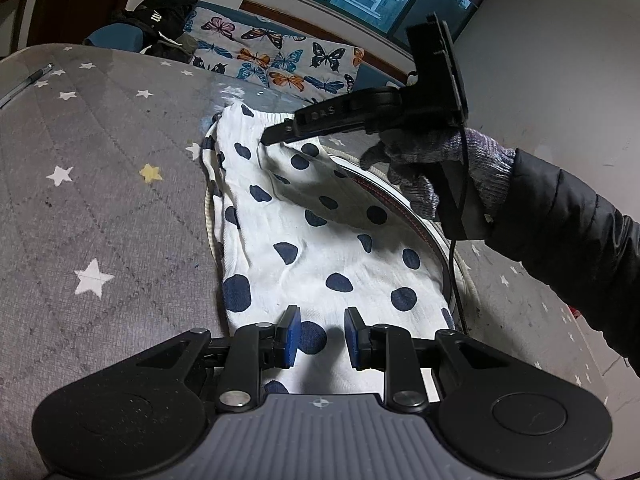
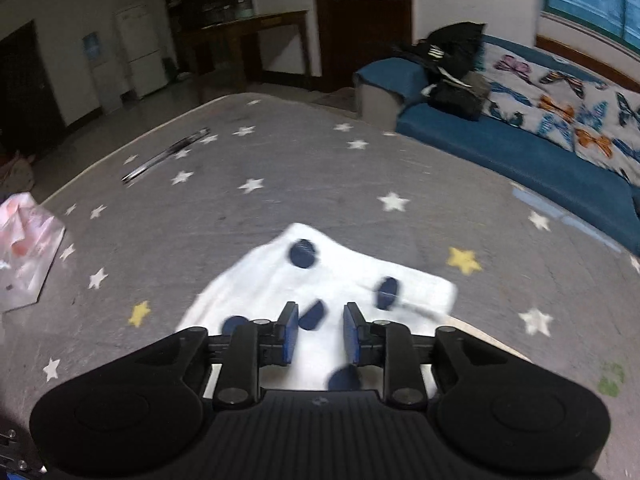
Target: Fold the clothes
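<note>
A: Where's the garment, and how far along is the fold?

B: The white cotton garment with navy polka dots [image 1: 320, 240] lies centre frame in the left wrist view, on a grey quilted mat with white and yellow stars [image 1: 100, 200]. Judging by its long narrow shape it's probably folded lengthwise already; cross folds look left to do.

A: And the claws?

B: The left gripper [image 1: 320, 334] sits bottom centre, blue pads apart, nothing between them, over the near end of the cloth. The right gripper [image 1: 266, 138], upper centre, has its tips at the far end, where the fabric looks lifted. Pinched or not, can't tell from there.

A: What does the other view add?

B: The right wrist view is blurred. It shows the right gripper's pads parted w/ cloth below, apparently released. It also shows a pen [image 2: 166, 156] upper left and a pink-white plastic bag [image 2: 24, 248] at the left edge. Only the left view shows the gloved hand [image 1: 440, 176].
</note>
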{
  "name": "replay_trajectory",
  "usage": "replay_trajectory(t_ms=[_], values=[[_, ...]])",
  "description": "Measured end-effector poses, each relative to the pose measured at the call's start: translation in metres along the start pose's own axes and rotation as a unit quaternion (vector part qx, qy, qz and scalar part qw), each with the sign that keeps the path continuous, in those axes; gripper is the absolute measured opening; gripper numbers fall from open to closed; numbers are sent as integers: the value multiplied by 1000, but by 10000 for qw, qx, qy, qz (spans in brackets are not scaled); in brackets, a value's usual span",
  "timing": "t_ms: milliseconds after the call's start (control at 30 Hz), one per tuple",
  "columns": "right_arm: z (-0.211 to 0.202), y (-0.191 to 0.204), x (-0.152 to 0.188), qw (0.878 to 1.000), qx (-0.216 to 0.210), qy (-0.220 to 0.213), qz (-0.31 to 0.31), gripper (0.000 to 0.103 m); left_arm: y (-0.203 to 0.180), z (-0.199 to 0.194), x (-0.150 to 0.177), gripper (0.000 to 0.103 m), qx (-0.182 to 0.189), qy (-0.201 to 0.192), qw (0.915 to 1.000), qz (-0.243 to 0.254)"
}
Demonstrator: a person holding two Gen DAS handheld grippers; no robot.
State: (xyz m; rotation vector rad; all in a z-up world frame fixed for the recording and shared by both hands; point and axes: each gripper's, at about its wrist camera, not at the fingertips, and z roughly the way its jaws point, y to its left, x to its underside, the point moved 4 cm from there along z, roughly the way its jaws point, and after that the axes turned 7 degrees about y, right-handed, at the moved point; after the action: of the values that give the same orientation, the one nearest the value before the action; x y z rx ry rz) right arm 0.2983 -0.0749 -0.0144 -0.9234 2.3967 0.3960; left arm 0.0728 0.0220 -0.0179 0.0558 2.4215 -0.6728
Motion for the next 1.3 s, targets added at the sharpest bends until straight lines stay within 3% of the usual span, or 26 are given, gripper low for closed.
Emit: replay_trajectory(t_ms=[233,500,733,1067,1300], values=[[11,12,-9,9997,128,34,-188,34,0,0,1,27,33,-23,10000,-53],[-22,9,14,9993,160,180,-278,36,1,0,0,27,28,-47,10000,-35],[-70,27,67,9983,11,263,-520,38,-5,-10,3,30,-139,-131,9998,86],[-121,86,149,9944,-569,301,-843,40,-21,-37,34,28,7,-178,9992,361],[-139,104,180,9906,-537,367,-1204,42,-17,-41,51,26,-301,-62,9982,507]])
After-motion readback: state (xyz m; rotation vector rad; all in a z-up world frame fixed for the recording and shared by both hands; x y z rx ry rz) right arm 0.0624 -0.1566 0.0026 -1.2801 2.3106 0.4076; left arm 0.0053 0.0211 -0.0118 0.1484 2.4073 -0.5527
